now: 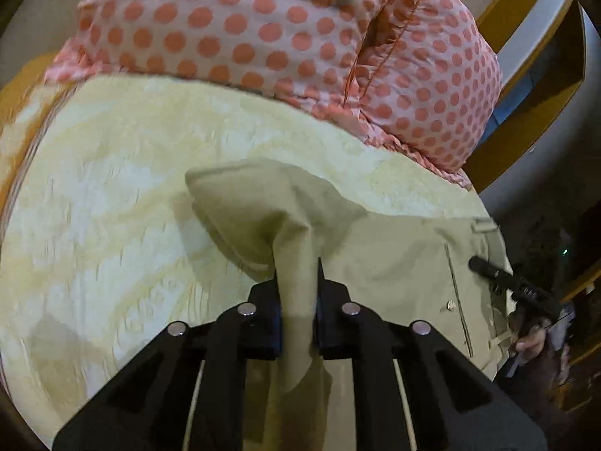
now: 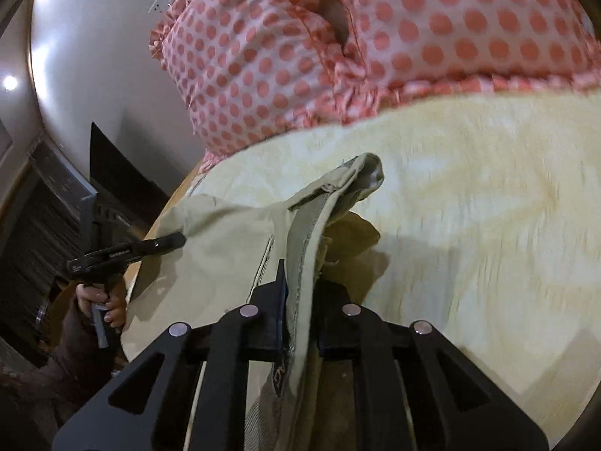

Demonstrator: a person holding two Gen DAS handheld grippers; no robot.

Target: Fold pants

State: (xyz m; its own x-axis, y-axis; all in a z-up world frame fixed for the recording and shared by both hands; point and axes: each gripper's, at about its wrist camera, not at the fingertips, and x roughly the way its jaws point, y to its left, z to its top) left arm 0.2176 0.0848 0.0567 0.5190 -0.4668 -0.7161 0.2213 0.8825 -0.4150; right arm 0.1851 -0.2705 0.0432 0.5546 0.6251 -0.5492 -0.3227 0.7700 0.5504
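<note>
Khaki pants [image 1: 394, 259] hang lifted over a pale yellow bed cover [image 1: 112, 195]. My left gripper [image 1: 297, 267] is shut on a bunched fold of the pants, near a leg end. My right gripper [image 2: 300, 270] is shut on the waistband of the pants [image 2: 225, 233], with a belt loop and pocket seam showing. In the left wrist view the right gripper [image 1: 488, 268] shows at the waistband by a pocket button. In the right wrist view the left gripper [image 2: 161, 244] shows at the far edge of the cloth.
Pink pillows with coral dots [image 1: 263, 26] lie at the head of the bed, also in the right wrist view [image 2: 375, 37]. A wooden bed frame [image 1: 526, 56] runs at the right. A dark cabinet [image 2: 112, 173] stands beside the bed, under a white wall.
</note>
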